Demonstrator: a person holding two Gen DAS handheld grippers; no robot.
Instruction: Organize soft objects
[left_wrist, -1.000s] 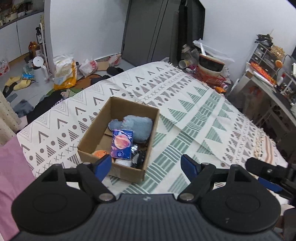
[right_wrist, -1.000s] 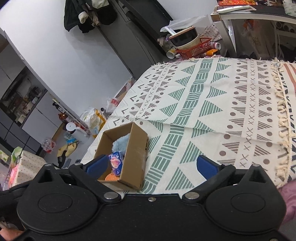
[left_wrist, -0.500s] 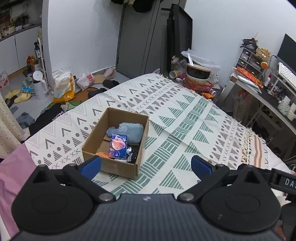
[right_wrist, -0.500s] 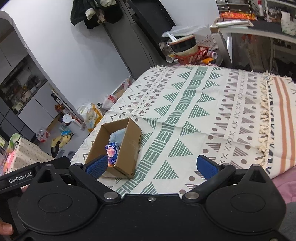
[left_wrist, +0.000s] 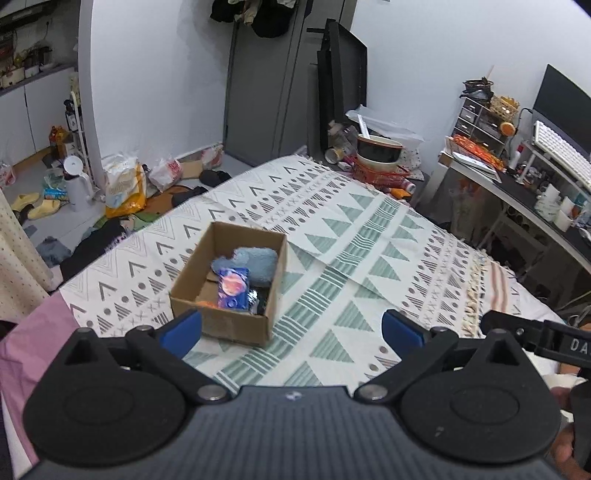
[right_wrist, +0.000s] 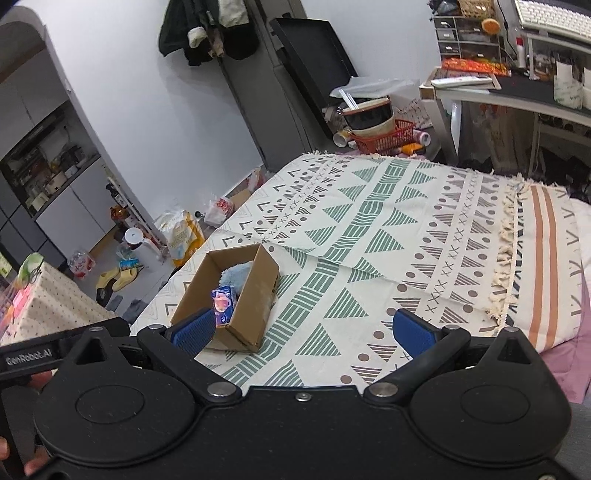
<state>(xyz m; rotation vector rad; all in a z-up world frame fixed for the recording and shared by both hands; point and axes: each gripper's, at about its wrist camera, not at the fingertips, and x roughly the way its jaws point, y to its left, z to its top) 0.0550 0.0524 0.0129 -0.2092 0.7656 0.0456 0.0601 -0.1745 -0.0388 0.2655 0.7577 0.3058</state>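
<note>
An open cardboard box stands on a patterned blanket on the bed; it also shows in the right wrist view. Inside lie a light-blue plush toy, a blue packet with an orange picture and something orange. The plush and packet show in the right wrist view too. My left gripper is open and empty, held back above the near bed edge. My right gripper is open and empty, to the box's right.
The blanket's fringed edge runs at the right over a pink sheet. A red basket with bowls stands beyond the bed. A desk is at the right. Bags, shoes and clothes litter the floor at the left.
Both grippers have pulled back and up from the box, so it looks smaller and farther. Both stay open and empty. The box and its contents have not moved.
</note>
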